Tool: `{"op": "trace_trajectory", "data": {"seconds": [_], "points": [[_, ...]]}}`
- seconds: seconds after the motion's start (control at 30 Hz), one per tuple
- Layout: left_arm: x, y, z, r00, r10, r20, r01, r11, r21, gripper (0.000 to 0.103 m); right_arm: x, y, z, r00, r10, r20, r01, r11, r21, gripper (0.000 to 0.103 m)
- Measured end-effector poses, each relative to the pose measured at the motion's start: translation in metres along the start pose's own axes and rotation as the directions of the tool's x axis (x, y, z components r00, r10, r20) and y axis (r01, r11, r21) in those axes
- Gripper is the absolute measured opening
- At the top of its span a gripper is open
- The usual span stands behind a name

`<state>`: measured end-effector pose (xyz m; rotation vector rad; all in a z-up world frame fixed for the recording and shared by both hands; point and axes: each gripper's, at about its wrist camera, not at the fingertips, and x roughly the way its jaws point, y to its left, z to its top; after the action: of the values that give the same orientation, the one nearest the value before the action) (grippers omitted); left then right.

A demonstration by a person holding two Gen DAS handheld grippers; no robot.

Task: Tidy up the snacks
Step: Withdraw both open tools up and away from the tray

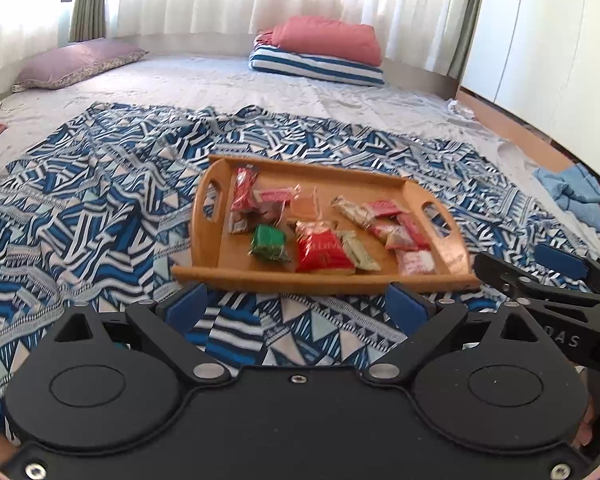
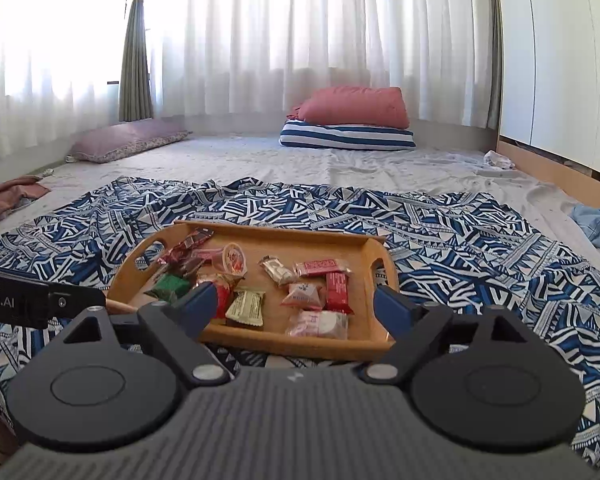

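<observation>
One wooden tray [image 2: 374,343] holds about thirteen snacks [image 2: 246,306]; both hand-held grippers [image 1: 298,306] [image 2: 294,306] gape empty.

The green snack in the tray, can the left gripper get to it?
Probably yes. The left gripper is open and empty just before the tray's low near rim, and the green snack lies uncovered just beyond it, with nothing on top.

Black hand-held gripper [image 1: 300,300], blue pads [image 1: 186,308], silver screws.

Wrapped snacks [image 2: 256,292] scattered in wooden tray [image 2: 300,345]
</observation>
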<state>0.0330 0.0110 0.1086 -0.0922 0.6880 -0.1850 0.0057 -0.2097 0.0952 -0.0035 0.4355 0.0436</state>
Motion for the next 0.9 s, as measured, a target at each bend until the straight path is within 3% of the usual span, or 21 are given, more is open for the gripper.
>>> {"op": "trace_trajectory", "data": {"seconds": [0.33, 0.9], "points": [[0.026, 0.002, -0.034, 0.998, 0.051, -0.048, -0.050, 0.999, 0.015, 0.096, 0.009, -0.009, -0.039, 0.999, -0.011, -0.052, 0.013, 0.999, 0.039, 0.093], [0.061, 0.005, -0.060, 0.995, 0.096, -0.025, -0.095, 0.994, 0.052, 0.096, 0.033, -0.004, -0.073, 0.995, -0.039, -0.097, 0.040, 0.999, 0.008, 0.095]]}}
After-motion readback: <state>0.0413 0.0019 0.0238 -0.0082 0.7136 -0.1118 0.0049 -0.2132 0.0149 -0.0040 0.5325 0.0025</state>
